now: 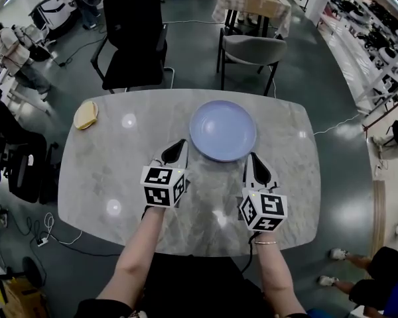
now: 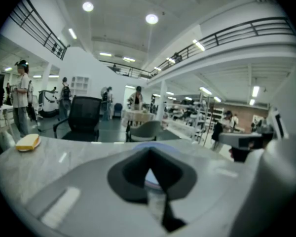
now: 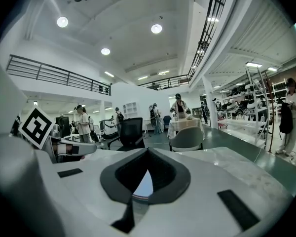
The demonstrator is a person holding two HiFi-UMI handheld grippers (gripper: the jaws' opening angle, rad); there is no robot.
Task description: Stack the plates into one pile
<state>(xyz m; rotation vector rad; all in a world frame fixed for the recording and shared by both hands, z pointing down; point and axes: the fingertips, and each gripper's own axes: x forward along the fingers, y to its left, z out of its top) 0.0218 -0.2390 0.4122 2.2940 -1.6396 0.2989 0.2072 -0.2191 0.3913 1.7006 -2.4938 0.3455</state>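
A pale blue plate (image 1: 223, 130) lies on the grey marble table (image 1: 119, 177), toward the far middle. Whether it is one plate or a pile I cannot tell. My left gripper (image 1: 182, 142) rests just left of the plate's near rim, jaws shut and empty. My right gripper (image 1: 253, 156) sits at the plate's near right rim, also shut with nothing in it. In the left gripper view a sliver of the plate (image 2: 152, 181) shows past the closed jaws. The right gripper view shows the plate (image 3: 144, 185) the same way.
A small yellow dish (image 1: 85, 115) lies at the table's far left corner. A black office chair (image 1: 132, 35) and a grey chair (image 1: 252, 50) stand behind the table. People stand in the background.
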